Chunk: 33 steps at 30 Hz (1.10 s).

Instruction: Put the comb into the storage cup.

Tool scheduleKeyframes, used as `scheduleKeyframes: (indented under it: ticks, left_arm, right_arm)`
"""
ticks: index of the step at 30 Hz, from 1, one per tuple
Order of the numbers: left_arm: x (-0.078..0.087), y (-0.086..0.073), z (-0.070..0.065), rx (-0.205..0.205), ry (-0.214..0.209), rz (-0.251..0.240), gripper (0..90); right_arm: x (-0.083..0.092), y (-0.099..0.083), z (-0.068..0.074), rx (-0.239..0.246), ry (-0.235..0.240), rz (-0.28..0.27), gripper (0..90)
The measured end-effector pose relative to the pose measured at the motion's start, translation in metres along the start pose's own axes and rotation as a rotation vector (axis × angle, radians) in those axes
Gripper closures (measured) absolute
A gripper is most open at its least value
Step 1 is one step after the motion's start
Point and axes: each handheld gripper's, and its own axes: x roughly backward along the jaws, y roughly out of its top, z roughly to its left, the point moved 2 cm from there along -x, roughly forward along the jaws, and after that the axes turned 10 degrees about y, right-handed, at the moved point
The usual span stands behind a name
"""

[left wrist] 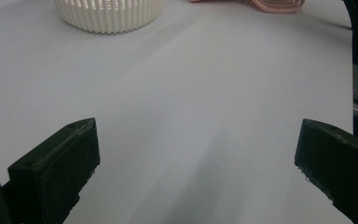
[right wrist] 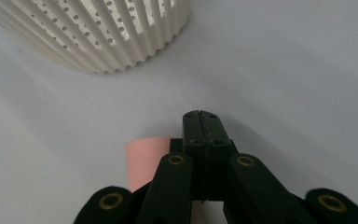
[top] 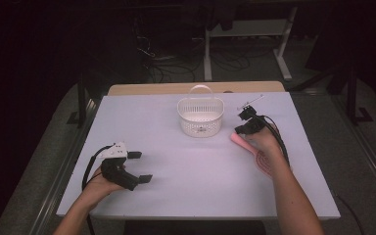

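Pink item, high view: a flat pink piece (top: 254, 152), ribbed or meshed at its near end, lies on the white desk (top: 176, 161) under and just behind the right claw (top: 247, 128); its far tip pokes out beside the claw's tip.
Right claw, high view: held over the pink piece's far end, pointing toward the white basket (top: 200, 116), which stands near it, ahead and to its left.
Left claw, high view: left claw (top: 139, 166) rests low on the desk, well apart from the basket and the pink piece, jaws spread, nothing between them.
Left claw, left gripper view: both black jaws stand wide with bare desk between; basket (left wrist: 109, 14) far ahead to the left, pink piece (left wrist: 270, 4) far ahead to the right.
Right claw, right gripper view: jaws pressed together at the tips, no gap visible; right claw (right wrist: 200, 116) closed. Pink piece (right wrist: 144, 156) shows just left of and below the jaws; I cannot tell whether an edge is pinched or merely lies underneath.
Basket, right gripper view: ribbed wall (right wrist: 98, 32) ahead and left of the tips, apart from them.
Step judged: carrying the pink piece to the basket.
Doing it well: confirm the grip before lifting; raise high enough to clear the rim and handle; release over the middle.
Risk: a limp piece may droop and catch on the rim.
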Motion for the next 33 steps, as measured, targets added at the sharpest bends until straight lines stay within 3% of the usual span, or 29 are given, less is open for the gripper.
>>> scheduleKeyframes:
  ticks: [33]
  left_arm:
    - [0.0, 0.0, 0.0, 0.004, 0.0, 0.002, 0.0]
  right_arm:
    - [-0.005, -0.001, 0.027, 0.054, 0.083, 0.004, 88.8]
